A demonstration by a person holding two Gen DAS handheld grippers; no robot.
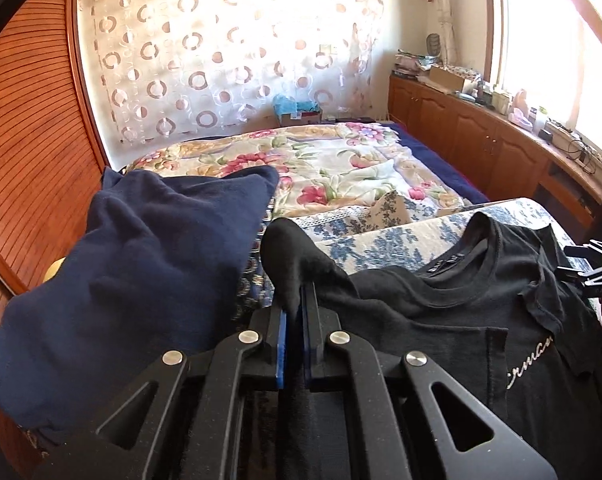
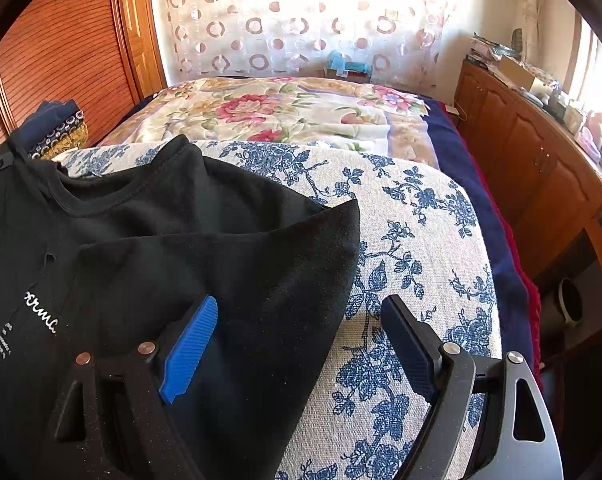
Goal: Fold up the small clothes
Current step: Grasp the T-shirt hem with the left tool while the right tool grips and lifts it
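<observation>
Left wrist view is showing my left gripper (image 1: 297,308) clamping its blue pads (image 1: 281,344) tight on a pinch of the black T-shirt (image 1: 441,320); the fabric is bunching up in a peak above the fingertips, I judge so that side of the shirt can be lifted and carried over for a fold. The shirt is lying chest-up, collar pointing away from me, on the blue-flowered cover (image 1: 385,236) at the near end of the bed (image 1: 321,160), which is giving it a flat place to be folded on. A dark navy garment (image 1: 141,248) is sitting just beside it on my left, on a stack of patterned fabric, probably already set aside, though I cannot tell how many pieces that stack is holding.

On the right wrist camera, my right gripper (image 2: 301,340) is standing wide open and holding nothing. Its left pad (image 2: 189,356) is hovering over the shirt's turned-over flap (image 2: 261,264), its other finger over bare cover, straddling the cloth's edge. I judge it is waiting to pin or take that side while the left one lifts.

Counting: I am seeing one black shirt, one navy garment, two grippers, one closed on cloth and one empty.
</observation>
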